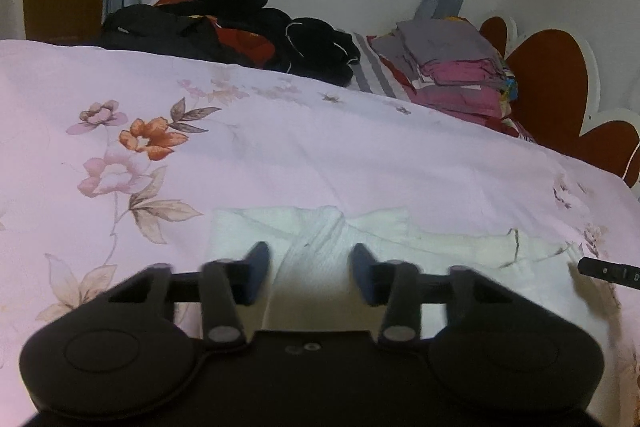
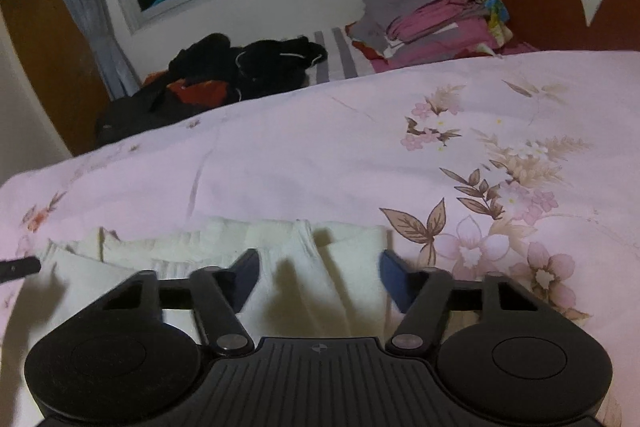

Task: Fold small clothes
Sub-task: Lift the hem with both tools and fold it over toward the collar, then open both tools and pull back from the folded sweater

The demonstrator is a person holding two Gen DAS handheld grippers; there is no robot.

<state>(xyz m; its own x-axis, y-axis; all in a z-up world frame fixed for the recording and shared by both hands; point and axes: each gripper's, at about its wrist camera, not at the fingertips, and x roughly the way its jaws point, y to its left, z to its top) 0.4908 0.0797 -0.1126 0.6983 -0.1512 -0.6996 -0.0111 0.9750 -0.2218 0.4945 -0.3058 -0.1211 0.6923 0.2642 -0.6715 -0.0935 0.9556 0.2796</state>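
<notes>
**Two sets of fingers spread over one small white garment**

Most of what I see is the bed (image 1: pixel 280 155), covered by a pink floral quilt. At its far side sit a heap of dark clothes (image 1: pixel 240 31) and a folded stack of pink and grey laundry (image 1: pixel 452 67), well apart from my work.

Near me, flat on the quilt, lies the white garment (image 1: pixel 312 239), spread crosswise with a few creases. It looks like a thin, soft knit: light, limp, sure to sag and bunch wherever it is not held, and likely to drag on the quilt.

My left gripper (image 1: pixel 311 267) hangs over one part of it, fingers wide apart and holding nothing. My right gripper (image 2: pixel 320 273) hangs over the other end near its edge, fingers equally wide and empty.

I judge the best hold is a pinch on the near hem or corners, one on each side, so the cloth lifts evenly and folds over without twisting.
</notes>
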